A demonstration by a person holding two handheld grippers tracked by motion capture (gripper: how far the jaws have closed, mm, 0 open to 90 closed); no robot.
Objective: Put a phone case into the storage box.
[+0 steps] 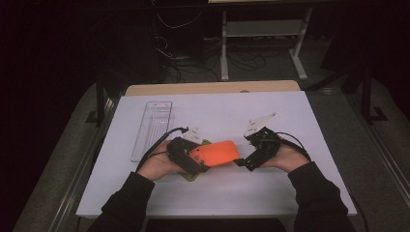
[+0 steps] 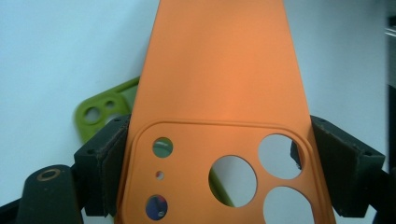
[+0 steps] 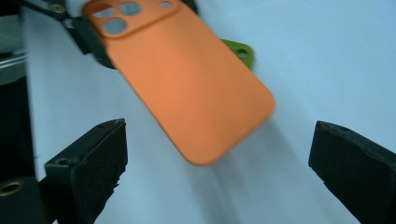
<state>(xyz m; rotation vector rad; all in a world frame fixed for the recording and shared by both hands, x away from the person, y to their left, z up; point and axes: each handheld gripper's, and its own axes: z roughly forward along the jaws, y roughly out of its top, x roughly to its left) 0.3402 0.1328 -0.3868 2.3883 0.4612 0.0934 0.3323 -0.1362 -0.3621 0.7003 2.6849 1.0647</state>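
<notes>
An orange phone case (image 1: 216, 153) with round camera cut-outs hangs just above the white table top (image 1: 217, 111). My left gripper (image 1: 196, 162) is shut on its camera end, and the black pads (image 2: 112, 158) press both long edges of the orange case (image 2: 219, 70). My right gripper (image 1: 244, 162) stands open just off the case's plain end. In the right gripper view its jaws (image 3: 219, 163) are wide apart, and the orange case (image 3: 187, 79) lies ahead of them, untouched. A green phone case (image 2: 100, 112) lies flat on the table under the orange one.
A clear plastic tray (image 1: 153, 128) lies lengthwise at the table's left, behind my left hand. A wooden board edge (image 1: 212, 88) runs along the far side. Cables and a white frame stand on the dark floor beyond.
</notes>
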